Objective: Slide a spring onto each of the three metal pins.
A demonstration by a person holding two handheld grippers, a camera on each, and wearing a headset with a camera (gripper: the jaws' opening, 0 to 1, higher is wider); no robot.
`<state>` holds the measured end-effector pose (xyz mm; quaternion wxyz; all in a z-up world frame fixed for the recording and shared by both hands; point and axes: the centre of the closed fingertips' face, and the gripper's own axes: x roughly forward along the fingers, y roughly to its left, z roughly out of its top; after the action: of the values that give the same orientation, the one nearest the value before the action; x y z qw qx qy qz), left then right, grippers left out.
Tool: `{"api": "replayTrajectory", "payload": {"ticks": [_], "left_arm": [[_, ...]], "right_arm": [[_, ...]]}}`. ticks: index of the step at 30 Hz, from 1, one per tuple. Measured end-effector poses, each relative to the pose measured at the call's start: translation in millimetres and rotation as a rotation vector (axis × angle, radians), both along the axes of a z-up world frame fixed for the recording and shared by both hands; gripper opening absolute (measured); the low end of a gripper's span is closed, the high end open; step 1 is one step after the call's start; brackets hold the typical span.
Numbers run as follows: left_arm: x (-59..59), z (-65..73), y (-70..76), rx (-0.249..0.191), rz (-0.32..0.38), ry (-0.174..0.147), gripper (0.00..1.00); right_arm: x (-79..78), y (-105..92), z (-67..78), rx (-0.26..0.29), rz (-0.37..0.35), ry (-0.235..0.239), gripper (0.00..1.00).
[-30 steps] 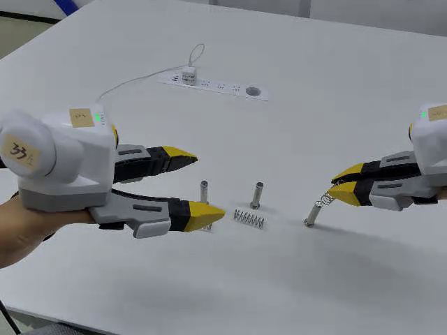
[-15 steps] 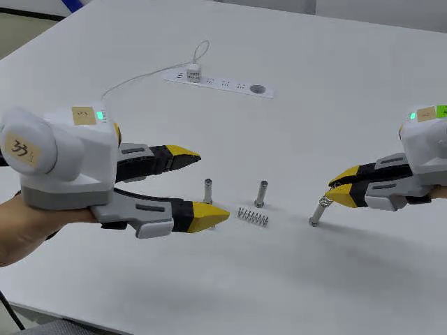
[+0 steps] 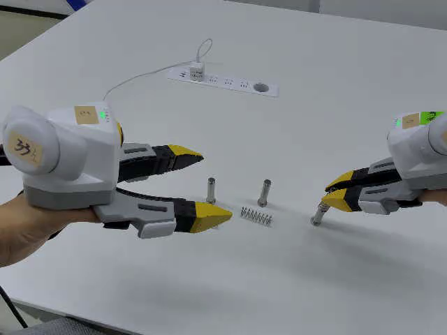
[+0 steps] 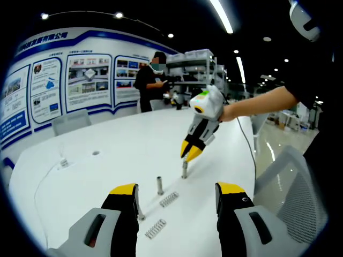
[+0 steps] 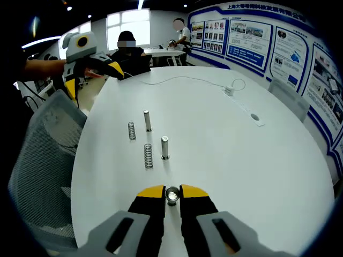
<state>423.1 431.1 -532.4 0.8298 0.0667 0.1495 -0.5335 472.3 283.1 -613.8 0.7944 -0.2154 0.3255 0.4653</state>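
Note:
Two bare metal pins (image 3: 211, 189) (image 3: 265, 192) stand upright on the white table (image 3: 335, 105). A loose spring (image 3: 256, 216) lies in front of them. A second loose spring (image 5: 131, 130) lies beside the far pin (image 5: 146, 120). The third pin (image 3: 318, 213) leans slightly under my right gripper (image 3: 334, 195), which is shut on a spring (image 5: 171, 195) at the pin's top. My left gripper (image 3: 211, 184) hovers open just left of the pins, holding nothing. The left gripper view has my right gripper (image 4: 188, 153) over that third pin (image 4: 184, 170).
A white power strip (image 3: 230, 84) with a plug and cable (image 3: 140, 78) lies at the back of the table. Mesh chairs (image 5: 43, 160) (image 4: 292, 198) stand at the table's edge. People stand far behind.
My right gripper has come down along the third pin, and the tilted pin now stands closer to upright. My left gripper has stayed open in place.

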Motion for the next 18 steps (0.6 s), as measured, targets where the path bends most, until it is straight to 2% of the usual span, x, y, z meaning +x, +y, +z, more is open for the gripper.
{"api": "replayTrajectory", "payload": {"ticks": [18], "left_arm": [[0.5, -0.7, 2.2, 0.005, 0.008, 0.003, 0.60]], "right_arm": [[0.2, 0.8, -21.0, -0.033, -0.003, 0.021, 0.11]]}}
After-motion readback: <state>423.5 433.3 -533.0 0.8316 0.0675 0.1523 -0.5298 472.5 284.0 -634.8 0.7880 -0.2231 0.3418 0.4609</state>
